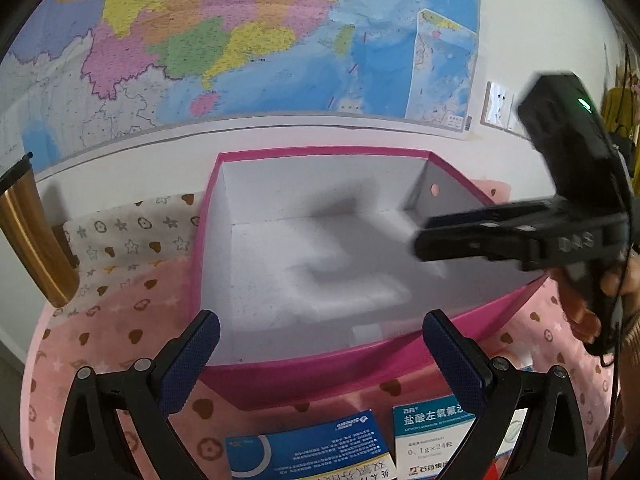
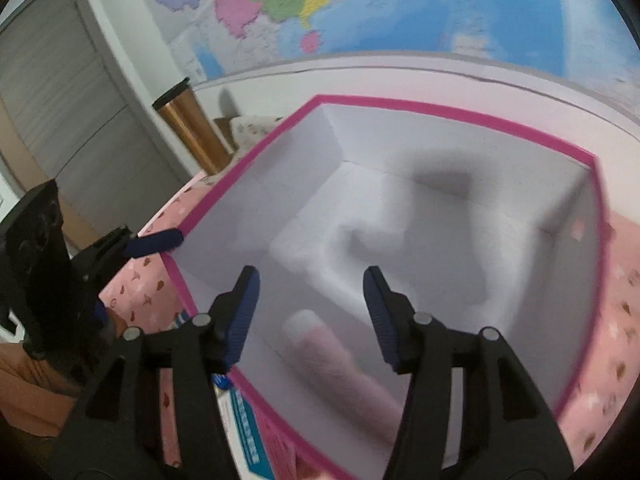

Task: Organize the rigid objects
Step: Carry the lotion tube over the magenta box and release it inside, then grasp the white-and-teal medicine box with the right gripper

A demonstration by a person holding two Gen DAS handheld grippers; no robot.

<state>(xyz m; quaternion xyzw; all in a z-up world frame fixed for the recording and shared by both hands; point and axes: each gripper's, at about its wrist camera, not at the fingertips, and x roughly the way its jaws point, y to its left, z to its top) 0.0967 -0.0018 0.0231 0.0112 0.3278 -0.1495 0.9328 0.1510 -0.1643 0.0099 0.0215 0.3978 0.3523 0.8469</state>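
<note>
Hovering over pink box (image 2: 460, 114) — right gripper (image 2: 312, 312) agape, nothing between.

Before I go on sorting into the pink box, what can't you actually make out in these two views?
- Pink-and-white object in the pink box: right wrist view, motion-blurred; identity unclear. In the left wrist view only a sliver shows behind the near wall.
- Two medicine boxes: left wrist view, cut off by the bottom edge and the left gripper fingers.
- Right gripper: open and empty.
</note>
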